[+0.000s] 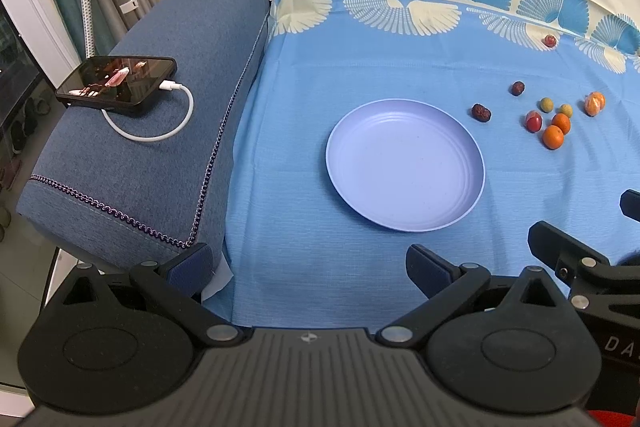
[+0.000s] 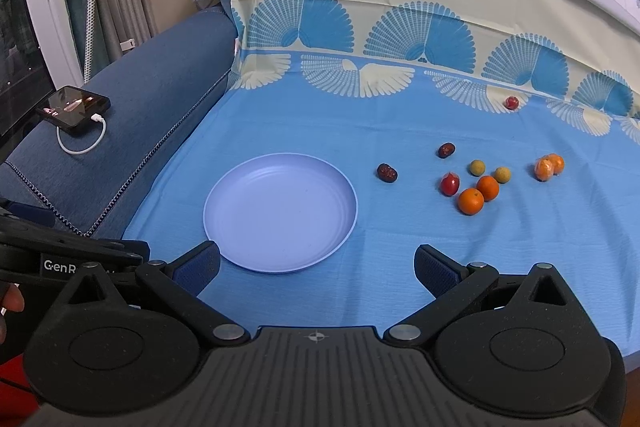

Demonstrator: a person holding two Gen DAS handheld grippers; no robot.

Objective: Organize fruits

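left gripper (image 1: 308, 265) jaws apart | right gripper (image 2: 316, 269) jaws apart | label "GenR…", perhaps cut off | plate (image 2: 280, 253) bare

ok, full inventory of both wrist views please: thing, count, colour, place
plate: 1, pale lilac, on the cloth, nothing in it
oranges: 2 bare, orange, right of the plate, side by side
wrapped oranges: seemingly 2 in clear film, orange, far right; exact count unclear
red fruit: 1, red, wrapped, left of the bare oranges
green fruits: 2, yellow-green, behind the oranges
dates: 2, dark red-brown, between plate and the other fruit
far red fruit: 1, red, alone near the fan pattern
cloth: 1, blue and cream with fan pattern, over the sofa seat and back
phone: 1, black, on the sofa arm, white cable plugged in
left gripper: open, holding nothing
right gripper: open, holding nothing
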